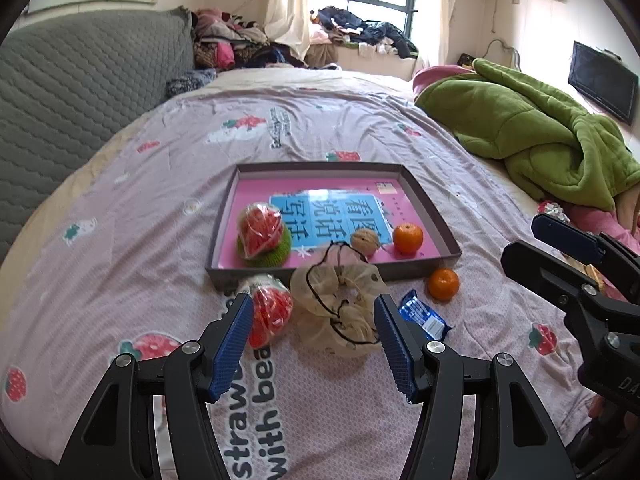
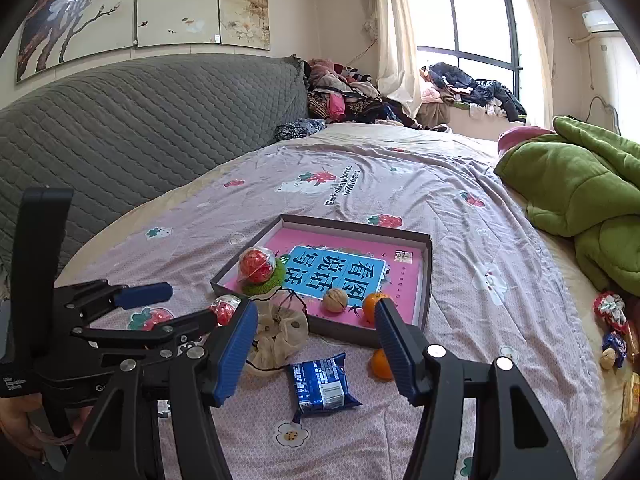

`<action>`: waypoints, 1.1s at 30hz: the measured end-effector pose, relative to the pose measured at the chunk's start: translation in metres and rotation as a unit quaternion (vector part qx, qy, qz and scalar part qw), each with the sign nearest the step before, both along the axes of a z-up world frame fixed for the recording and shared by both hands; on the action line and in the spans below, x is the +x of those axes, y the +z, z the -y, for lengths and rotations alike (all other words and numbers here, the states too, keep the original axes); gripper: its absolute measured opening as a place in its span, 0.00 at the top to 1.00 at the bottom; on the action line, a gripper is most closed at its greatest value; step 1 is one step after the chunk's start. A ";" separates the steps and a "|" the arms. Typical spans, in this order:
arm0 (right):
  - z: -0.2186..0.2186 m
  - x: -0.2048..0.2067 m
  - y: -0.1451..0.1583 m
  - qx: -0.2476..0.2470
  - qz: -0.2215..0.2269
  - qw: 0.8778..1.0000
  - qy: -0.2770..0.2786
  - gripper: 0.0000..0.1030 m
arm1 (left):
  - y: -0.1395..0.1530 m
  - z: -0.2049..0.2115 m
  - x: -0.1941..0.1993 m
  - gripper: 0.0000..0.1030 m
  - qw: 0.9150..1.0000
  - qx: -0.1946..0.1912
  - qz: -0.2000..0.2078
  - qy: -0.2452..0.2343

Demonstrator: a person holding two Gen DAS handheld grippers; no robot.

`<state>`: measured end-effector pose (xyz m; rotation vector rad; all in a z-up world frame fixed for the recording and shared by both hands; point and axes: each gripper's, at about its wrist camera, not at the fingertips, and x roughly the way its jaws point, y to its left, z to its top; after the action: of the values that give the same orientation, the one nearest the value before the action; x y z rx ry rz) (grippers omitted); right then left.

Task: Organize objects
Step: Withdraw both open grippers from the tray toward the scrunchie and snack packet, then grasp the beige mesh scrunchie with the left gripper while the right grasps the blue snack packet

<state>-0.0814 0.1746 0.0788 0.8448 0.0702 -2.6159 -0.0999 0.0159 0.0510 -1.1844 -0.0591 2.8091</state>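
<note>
A grey tray [image 1: 436,216] [image 2: 428,272] lined with a pink book lies on the bed. In it are a red wrapped ball on a green knit base [image 1: 262,236] [image 2: 258,268], a walnut [image 1: 364,241] [image 2: 335,300] and an orange [image 1: 407,239] [image 2: 370,306]. In front of it lie a second red wrapped ball [image 1: 270,312] [image 2: 224,308], a beige scrunchie [image 1: 340,304] [image 2: 278,336], a blue snack packet [image 1: 424,316] [image 2: 322,386] and another orange [image 1: 443,284] [image 2: 380,364]. My left gripper [image 1: 314,340] is open around the scrunchie. My right gripper [image 2: 316,350] is open over the packet.
A green blanket [image 1: 532,136] [image 2: 580,192] is heaped at the right. Several small wrapped snacks [image 2: 614,328] lie at the bed's right edge. A grey quilted headboard [image 2: 140,128] stands at the left, clothes piles at the back.
</note>
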 end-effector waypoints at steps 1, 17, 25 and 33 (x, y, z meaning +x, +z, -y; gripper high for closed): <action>-0.001 0.000 0.000 -0.001 0.001 1.000 0.000 0.41 | -0.002 0.000 -0.001 0.38 1.000 0.002 0.003 0.001; -0.006 0.003 -0.025 0.015 0.028 0.999 -0.007 0.41 | -0.026 -0.002 -0.007 0.38 0.999 0.021 0.032 0.016; -0.009 0.005 -0.042 0.022 0.047 0.999 -0.012 0.41 | -0.038 -0.007 -0.009 0.38 0.998 0.022 0.049 0.021; -0.010 0.013 -0.053 0.020 0.040 0.999 -0.004 0.41 | -0.046 -0.007 -0.011 0.38 0.996 0.051 0.056 0.043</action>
<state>-0.0687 0.1846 0.0253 0.9646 0.0989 -2.5921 -0.1111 0.0232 0.0050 -1.3460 -0.2647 2.7708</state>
